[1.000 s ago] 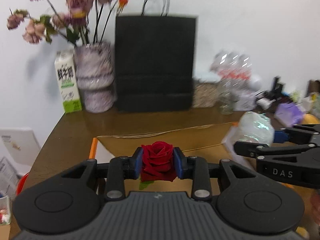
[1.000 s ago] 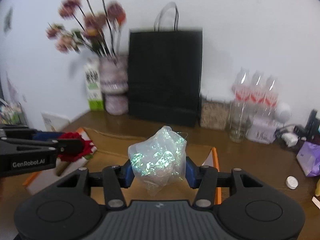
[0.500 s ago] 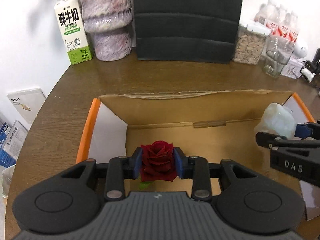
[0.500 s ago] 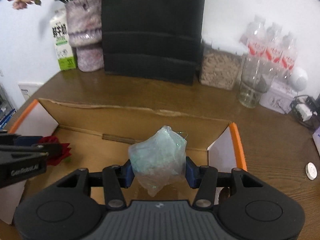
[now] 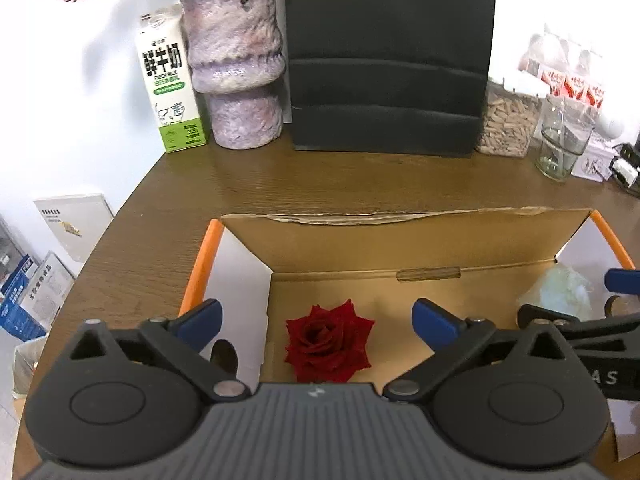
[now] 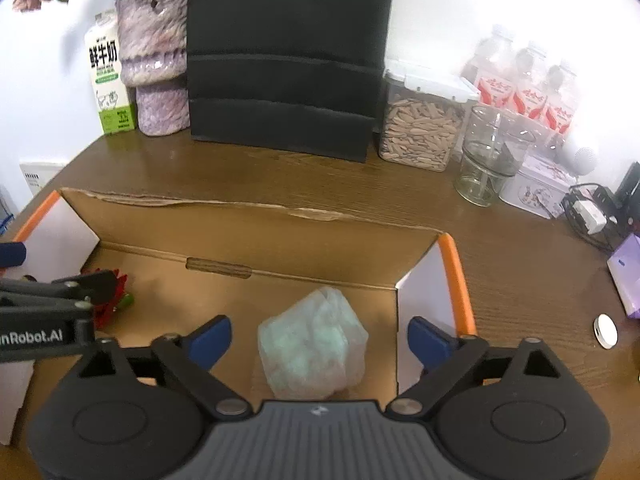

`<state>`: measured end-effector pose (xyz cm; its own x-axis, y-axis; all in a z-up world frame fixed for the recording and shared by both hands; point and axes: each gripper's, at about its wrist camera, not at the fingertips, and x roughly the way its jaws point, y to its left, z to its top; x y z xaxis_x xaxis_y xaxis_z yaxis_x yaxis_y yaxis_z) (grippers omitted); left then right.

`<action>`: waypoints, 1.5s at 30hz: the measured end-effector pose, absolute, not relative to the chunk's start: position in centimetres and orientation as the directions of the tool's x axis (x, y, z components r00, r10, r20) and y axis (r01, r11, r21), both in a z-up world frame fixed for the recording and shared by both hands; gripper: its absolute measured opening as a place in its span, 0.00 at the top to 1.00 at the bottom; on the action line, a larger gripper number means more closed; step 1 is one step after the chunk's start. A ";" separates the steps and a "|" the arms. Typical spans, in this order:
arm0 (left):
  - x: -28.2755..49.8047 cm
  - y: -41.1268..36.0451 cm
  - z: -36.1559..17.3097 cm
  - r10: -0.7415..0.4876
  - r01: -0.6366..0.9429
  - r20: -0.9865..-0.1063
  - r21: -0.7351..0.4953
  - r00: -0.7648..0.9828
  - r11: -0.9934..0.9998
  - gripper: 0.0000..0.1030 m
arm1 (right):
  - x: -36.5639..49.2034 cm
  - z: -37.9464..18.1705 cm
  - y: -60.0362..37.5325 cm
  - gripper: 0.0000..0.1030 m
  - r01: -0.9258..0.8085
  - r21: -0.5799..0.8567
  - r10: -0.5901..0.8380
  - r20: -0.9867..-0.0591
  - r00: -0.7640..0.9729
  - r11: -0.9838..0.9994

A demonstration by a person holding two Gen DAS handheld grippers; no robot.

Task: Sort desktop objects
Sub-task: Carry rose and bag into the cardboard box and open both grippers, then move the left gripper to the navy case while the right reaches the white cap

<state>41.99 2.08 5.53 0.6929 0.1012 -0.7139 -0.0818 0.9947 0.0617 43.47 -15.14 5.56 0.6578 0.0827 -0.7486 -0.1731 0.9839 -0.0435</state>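
Observation:
A red rose head (image 5: 329, 345) lies on the floor of the open cardboard box (image 5: 400, 240), between the spread blue pads of my left gripper (image 5: 318, 318), whose jaws are opening and touch nothing. In the right wrist view a crumpled iridescent plastic wrap (image 6: 312, 344) rests on the box floor (image 6: 248, 240) between the pads of my right gripper (image 6: 320, 338), which is also opening and clear of it. The rose (image 6: 110, 300) shows partly behind the left gripper's finger at the left. The wrap (image 5: 560, 292) appears at the right of the left wrist view.
Behind the box stand a milk carton (image 5: 170, 88), a purple vase (image 5: 236, 68) with dried flowers, a black paper bag (image 5: 388, 56), a jar of seeds (image 6: 420, 128), a glass (image 6: 486, 160) and bottles (image 6: 528, 84). A small white disc (image 6: 605, 332) lies right of the box.
Both grippers came down over the box, then their jaws opened wide. The rose and the plastic wrap dropped out of the pads and now lie on the box floor.

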 end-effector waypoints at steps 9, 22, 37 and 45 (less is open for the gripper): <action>37.8 2.3 8.5 0.064 -0.065 -0.620 0.022 0.782 0.998 0.00 | 38.9 9.5 -16.3 0.07 -0.197 0.002 0.150 -0.652 0.743 0.980; 23.5 5.4 11.2 0.044 -0.054 -0.404 -0.013 0.914 0.998 0.00 | 23.3 12.4 -20.9 0.00 -0.295 0.030 0.283 -0.389 0.877 0.955; 11.5 6.0 3.6 0.072 -0.075 -0.437 0.011 0.897 0.997 0.00 | 9.3 4.6 -23.5 0.00 -0.303 0.026 0.289 -0.384 0.877 0.953; 8.6 6.2 0.3 0.106 -0.140 -0.495 -0.031 0.863 0.990 0.00 | 5.5 0.4 -23.4 0.00 -0.252 0.030 0.240 -0.431 0.870 0.967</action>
